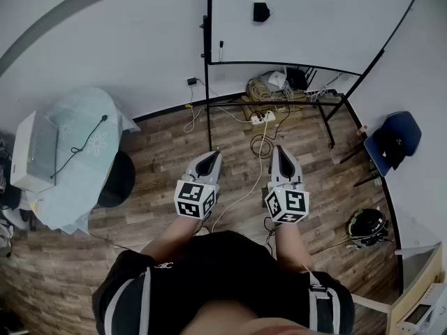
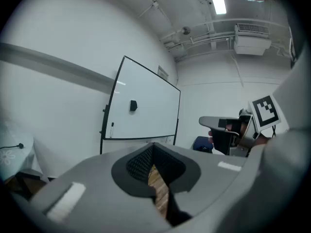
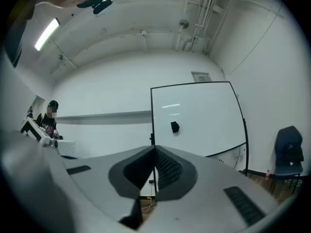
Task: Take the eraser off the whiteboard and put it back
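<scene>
The black eraser point(image 1: 260, 11) sticks on the whiteboard point(image 1: 314, 26), high up and left of its middle. A marker point(image 1: 221, 47) hangs near the board's lower left edge. Both grippers are held side by side in front of the person, well short of the board and pointing at it. My left gripper point(image 1: 209, 153) is shut with nothing in it, and so is my right gripper point(image 1: 279, 149). In the left gripper view the eraser point(image 2: 133, 105) shows above the closed jaws point(image 2: 153, 150). The right gripper view has the eraser point(image 3: 175, 126) just above its closed jaws point(image 3: 155, 152).
A power strip with tangled cables point(image 1: 263, 118) lies on the wooden floor under the board stand. A blue chair point(image 1: 394, 138) and a helmet point(image 1: 367, 223) are at the right. A cloth-covered table point(image 1: 80, 152) and black stool point(image 1: 117, 179) stand at the left.
</scene>
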`<control>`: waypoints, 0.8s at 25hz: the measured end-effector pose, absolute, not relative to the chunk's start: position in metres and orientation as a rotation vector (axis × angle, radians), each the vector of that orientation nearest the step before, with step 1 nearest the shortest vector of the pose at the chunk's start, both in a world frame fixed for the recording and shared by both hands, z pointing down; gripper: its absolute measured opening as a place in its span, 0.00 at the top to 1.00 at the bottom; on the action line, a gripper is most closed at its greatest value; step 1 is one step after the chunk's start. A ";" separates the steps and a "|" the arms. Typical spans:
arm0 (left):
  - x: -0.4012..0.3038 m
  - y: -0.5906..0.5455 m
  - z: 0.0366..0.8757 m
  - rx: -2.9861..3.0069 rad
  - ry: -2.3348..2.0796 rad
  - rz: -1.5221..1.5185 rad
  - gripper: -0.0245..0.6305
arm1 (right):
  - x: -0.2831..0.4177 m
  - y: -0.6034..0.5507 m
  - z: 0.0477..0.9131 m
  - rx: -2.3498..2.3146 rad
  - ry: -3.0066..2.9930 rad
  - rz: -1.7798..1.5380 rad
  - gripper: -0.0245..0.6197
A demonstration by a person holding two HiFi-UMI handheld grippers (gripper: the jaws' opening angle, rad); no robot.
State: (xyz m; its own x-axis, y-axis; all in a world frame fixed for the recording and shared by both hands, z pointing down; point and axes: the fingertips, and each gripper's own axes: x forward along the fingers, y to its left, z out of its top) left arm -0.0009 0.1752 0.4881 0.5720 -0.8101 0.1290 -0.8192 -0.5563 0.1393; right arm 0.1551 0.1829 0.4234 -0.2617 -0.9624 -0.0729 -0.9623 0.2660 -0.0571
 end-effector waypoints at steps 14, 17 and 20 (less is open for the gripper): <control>-0.004 0.186 0.483 2.650 -1.393 0.060 0.95 | 0.136 0.190 0.430 -1.782 2.470 -0.025 0.95; -0.013 0.186 0.485 2.654 -1.383 0.056 0.95 | 0.126 0.188 0.431 -1.772 2.465 -0.052 0.95; -0.030 0.183 0.488 2.649 -1.380 0.046 0.95 | 0.109 0.186 0.431 -1.771 2.465 -0.048 0.95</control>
State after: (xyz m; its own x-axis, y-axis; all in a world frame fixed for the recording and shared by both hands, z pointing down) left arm -0.0301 0.1831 0.4876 0.5752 -0.8122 0.0977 -0.8168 -0.5639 0.1219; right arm 0.1091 0.1859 0.4307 -0.3160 -0.9464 -0.0672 -0.9430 0.3210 -0.0874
